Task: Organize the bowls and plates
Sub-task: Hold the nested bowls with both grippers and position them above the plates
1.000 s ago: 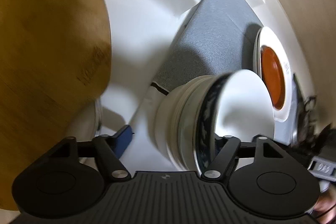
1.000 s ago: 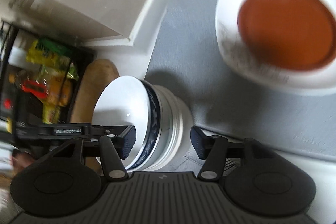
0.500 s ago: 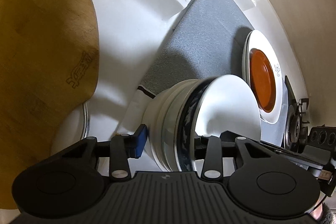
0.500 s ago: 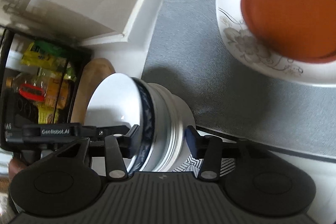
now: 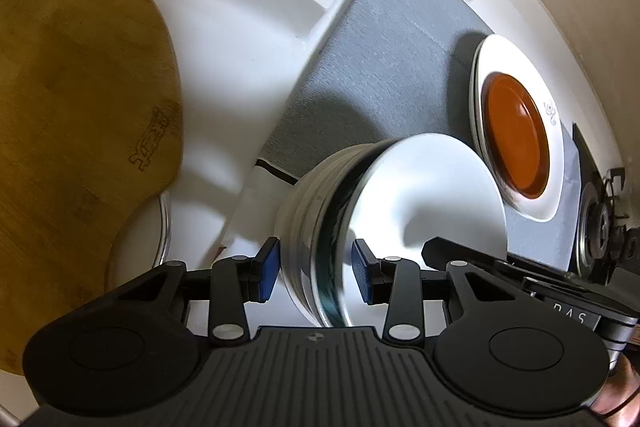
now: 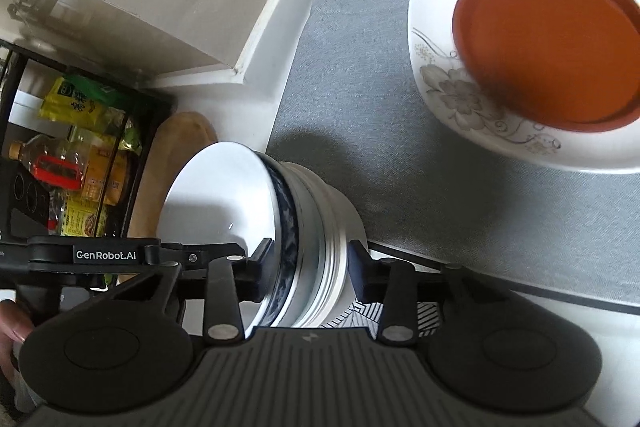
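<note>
Nested white ceramic bowls (image 5: 360, 219), topmost blue-rimmed, sit tilted between both claws: left gripper (image 5: 315, 273) and right gripper (image 6: 310, 267) each straddle the stack's rim with pads narrowly apart, near the grey mat (image 6: 360, 99).

Both grippers, left (image 5: 314, 271) and right (image 6: 310, 266), now straddle the bowl stack (image 5: 320, 227); their jaws have narrowed, apparently gripping its rims.

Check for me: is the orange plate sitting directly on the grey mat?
No, the orange plate rests inside a white floral plate, which lies on the grey mat.
</note>
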Demonstrator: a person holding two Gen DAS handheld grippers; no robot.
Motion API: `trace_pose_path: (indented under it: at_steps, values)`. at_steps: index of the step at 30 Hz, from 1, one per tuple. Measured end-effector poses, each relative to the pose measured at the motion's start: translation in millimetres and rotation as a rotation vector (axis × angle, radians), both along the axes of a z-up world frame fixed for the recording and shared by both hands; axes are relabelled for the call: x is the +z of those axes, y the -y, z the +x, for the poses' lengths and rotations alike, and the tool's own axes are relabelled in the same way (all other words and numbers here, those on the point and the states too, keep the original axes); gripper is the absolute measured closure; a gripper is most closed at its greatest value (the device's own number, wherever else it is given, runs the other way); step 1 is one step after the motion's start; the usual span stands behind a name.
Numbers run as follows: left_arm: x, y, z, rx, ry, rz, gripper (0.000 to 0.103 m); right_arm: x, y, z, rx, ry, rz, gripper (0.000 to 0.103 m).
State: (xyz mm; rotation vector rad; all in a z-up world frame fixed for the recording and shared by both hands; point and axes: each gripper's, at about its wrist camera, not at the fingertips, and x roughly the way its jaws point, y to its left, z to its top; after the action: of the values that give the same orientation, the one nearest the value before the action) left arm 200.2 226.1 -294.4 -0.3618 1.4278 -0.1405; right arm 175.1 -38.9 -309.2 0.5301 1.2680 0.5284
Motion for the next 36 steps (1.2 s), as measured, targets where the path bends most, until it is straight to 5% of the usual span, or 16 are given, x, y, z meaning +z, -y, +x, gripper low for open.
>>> trace_pose_path:
  at_steps: [13, 20, 29, 36]
  values:
    - [-4, 29, -1, -0.075, -0.011, 0.037, 0.062, -6, 25, -7, -0.05, 0.021, 0.009, 0.061]
    - [-12, 25, -14, -0.059, -0.034, -0.053, 0.056, -25, 39, -22, -0.125, -0.034, 0.128, 0.045]
    - [5, 42, -17, -0.089, -0.009, 0.03, 0.056, -15, 38, -28, -0.145, -0.016, 0.098, 0.055]
    - [15, 47, -12, -0.098, 0.01, 0.014, 0.056, -4, 48, -30, -0.171, 0.026, 0.086, 0.055]
